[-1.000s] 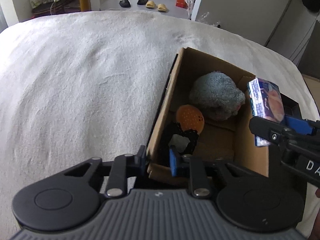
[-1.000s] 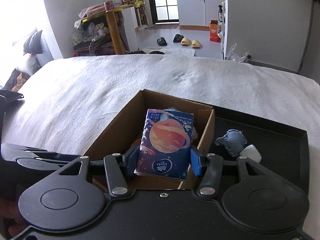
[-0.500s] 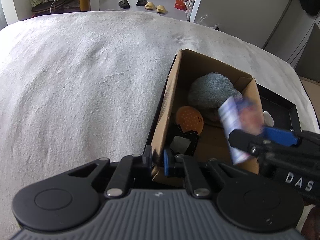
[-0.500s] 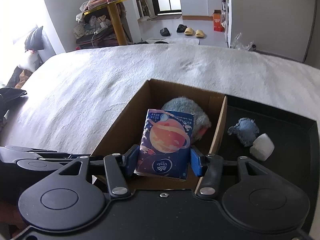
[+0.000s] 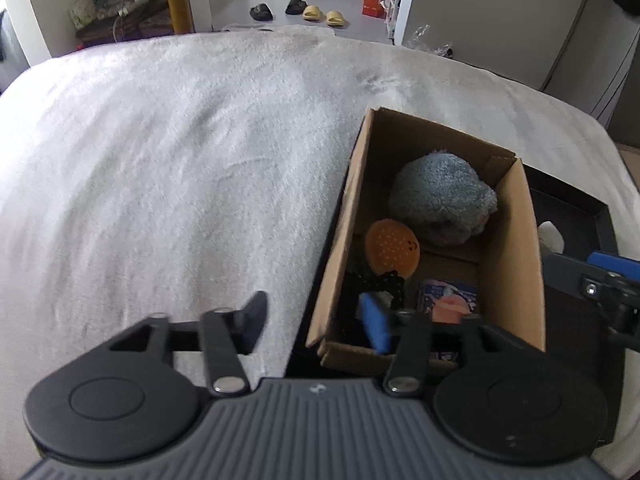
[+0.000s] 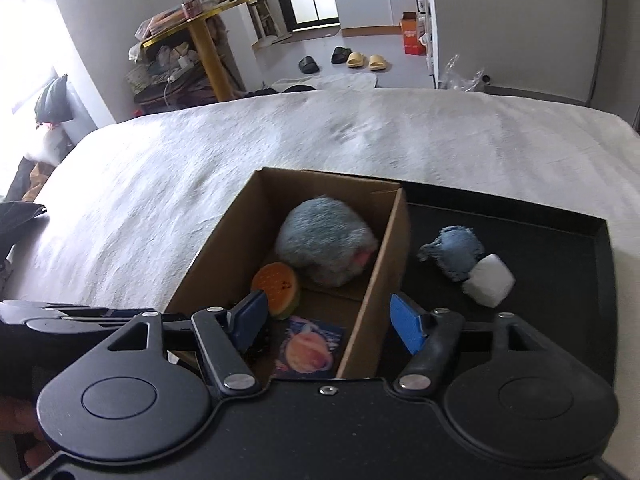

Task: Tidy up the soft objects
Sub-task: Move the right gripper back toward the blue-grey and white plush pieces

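On the white bed (image 6: 280, 152), the brown cardboard box (image 6: 394, 240) holds the blue planet-print tissue pack (image 6: 310, 350) on its floor. Both claws have just been opening and grip nothing — right claw (image 6: 326, 320) straddles the box's right wall, left claw (image 5: 316, 326) its left wall. Lift the right straight up, clear of the cardboard, before reaching for the blue fuzzy scrap (image 6: 454, 252) — it lies in the black tray (image 6: 560, 300).

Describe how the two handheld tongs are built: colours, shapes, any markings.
Left tongs and right tongs look alike: matte black bodies with two round discs, black linkage bars on silver rivets, and blue rectangular finger pads. The left body is ribbed grey. No legible markings or cables show.
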